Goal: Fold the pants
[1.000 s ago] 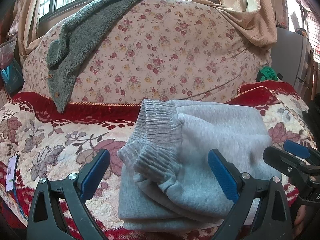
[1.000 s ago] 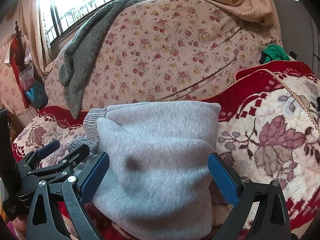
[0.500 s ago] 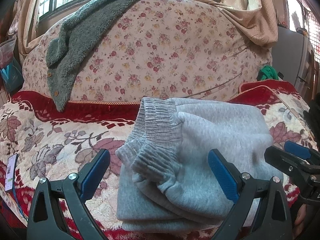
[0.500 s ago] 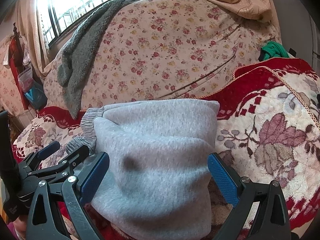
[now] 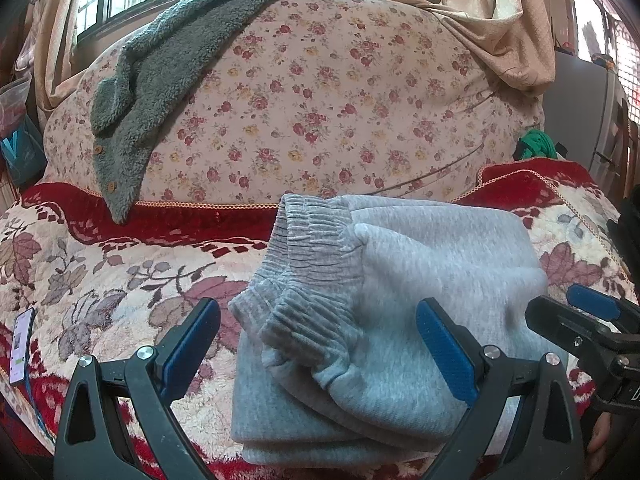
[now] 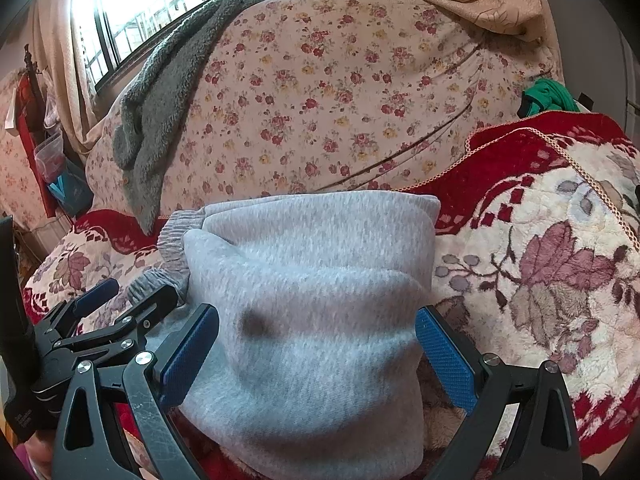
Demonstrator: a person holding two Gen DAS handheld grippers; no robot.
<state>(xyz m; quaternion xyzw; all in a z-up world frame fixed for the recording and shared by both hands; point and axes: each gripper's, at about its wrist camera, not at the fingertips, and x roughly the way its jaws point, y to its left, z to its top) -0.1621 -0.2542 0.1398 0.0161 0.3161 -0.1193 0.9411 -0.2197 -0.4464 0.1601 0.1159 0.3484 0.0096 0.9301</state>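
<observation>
The light grey pants [image 5: 420, 296] lie folded into a thick stack on the red floral blanket [image 5: 100, 280], ribbed waistband [image 5: 304, 264] and cuffs facing left. My left gripper [image 5: 318, 346] stands open just in front of the stack, its blue pads either side of the waistband end, touching nothing. In the right wrist view the same pants [image 6: 312, 312] fill the middle. My right gripper [image 6: 318, 354] is open too, hovering at the stack's near right end. Each gripper shows in the other's view: the right gripper [image 5: 576, 316] and the left gripper [image 6: 120, 304].
A big flower-print cushion [image 5: 320, 108] rises behind the pants with a grey-green fleece jacket [image 5: 160, 72] draped over it. A phone [image 5: 22, 346] lies at the blanket's left edge. A green cloth [image 5: 536, 144] sits far right. Windows and curtains stand behind.
Both grippers have drifted back slightly from the folded pants. The pants lie where they were, and both grippers stay open.
</observation>
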